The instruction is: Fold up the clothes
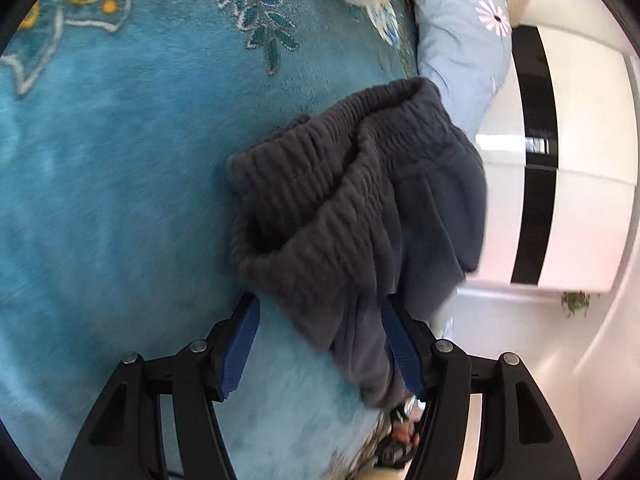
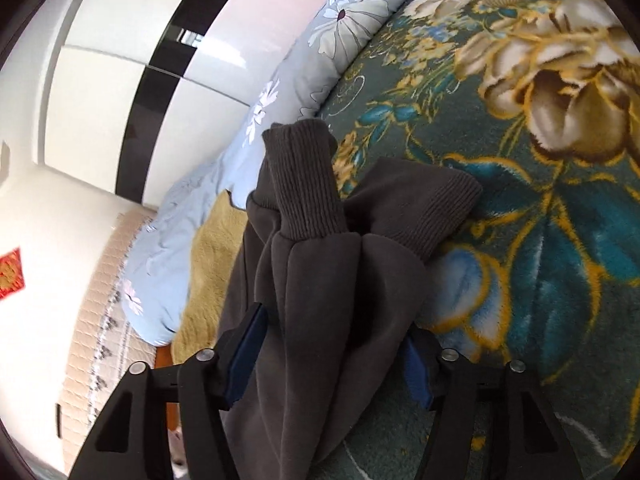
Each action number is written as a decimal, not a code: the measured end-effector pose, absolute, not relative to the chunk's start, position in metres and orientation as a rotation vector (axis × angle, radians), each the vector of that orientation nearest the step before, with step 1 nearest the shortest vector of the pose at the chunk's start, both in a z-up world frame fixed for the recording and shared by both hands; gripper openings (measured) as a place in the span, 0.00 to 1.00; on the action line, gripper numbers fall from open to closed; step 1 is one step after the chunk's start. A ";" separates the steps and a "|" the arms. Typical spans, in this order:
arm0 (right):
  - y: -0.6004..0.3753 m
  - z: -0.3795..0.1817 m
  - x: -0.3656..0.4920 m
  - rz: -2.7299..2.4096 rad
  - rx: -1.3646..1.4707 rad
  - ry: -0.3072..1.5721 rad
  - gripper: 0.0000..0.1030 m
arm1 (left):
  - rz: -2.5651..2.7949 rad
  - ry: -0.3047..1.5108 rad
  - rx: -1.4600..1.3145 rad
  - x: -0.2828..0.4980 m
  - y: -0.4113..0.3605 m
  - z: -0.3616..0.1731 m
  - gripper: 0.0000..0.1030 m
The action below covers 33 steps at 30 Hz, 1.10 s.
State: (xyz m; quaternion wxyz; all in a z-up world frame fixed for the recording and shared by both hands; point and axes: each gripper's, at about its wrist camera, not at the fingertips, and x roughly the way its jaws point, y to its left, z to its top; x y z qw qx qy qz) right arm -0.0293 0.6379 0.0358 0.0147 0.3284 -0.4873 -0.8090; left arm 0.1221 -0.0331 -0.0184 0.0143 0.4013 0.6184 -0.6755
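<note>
Covering the bed, a blue floral blanket point(image 1: 120, 180) is seen beneath dark grey trousers point(image 1: 352, 208), whose gathered waistband lies near the pale blue quilt point(image 1: 460, 52). The ribbed cuffs point(image 2: 304, 184) are laid toward that quilt. The left gripper point(image 1: 320, 344) is held apart, cloth against one pad only. Fabric is bunched between the right gripper point(image 2: 332, 352) fingers; whether it is clamped cannot be told.

To our left the teal blanket point(image 1: 104, 200) lies flat and bare, so we have open room there for a claw to pass. The dark grey trousers point(image 1: 352, 208) are heaped ahead, their gathered waistband standing up in the way. On the other side, the cuffed legs point(image 2: 320, 240) fill the path forward, with the light blue quilt point(image 2: 224, 184) bunched along the bed's edge beside them.
</note>
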 end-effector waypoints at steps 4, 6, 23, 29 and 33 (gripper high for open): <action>0.641 0.029 -0.034 -2.485 1.021 -1.540 0.41 | -2.078 1.918 1.150 0.110 -0.028 -0.019 0.66; 0.641 0.027 -0.037 -2.486 1.029 -1.531 0.36 | -2.081 1.883 1.127 0.107 -0.027 -0.015 0.66; 0.630 0.126 0.002 -2.620 0.877 -1.313 0.10 | -2.733 1.368 0.919 0.080 -0.047 0.117 0.23; 0.640 0.135 0.065 -2.652 1.051 -1.003 0.11 | -2.742 1.400 1.048 0.138 -0.073 0.082 0.29; 0.647 0.064 0.080 -2.514 1.288 -1.207 0.12 | -2.402 1.563 1.318 0.139 -0.087 0.001 0.29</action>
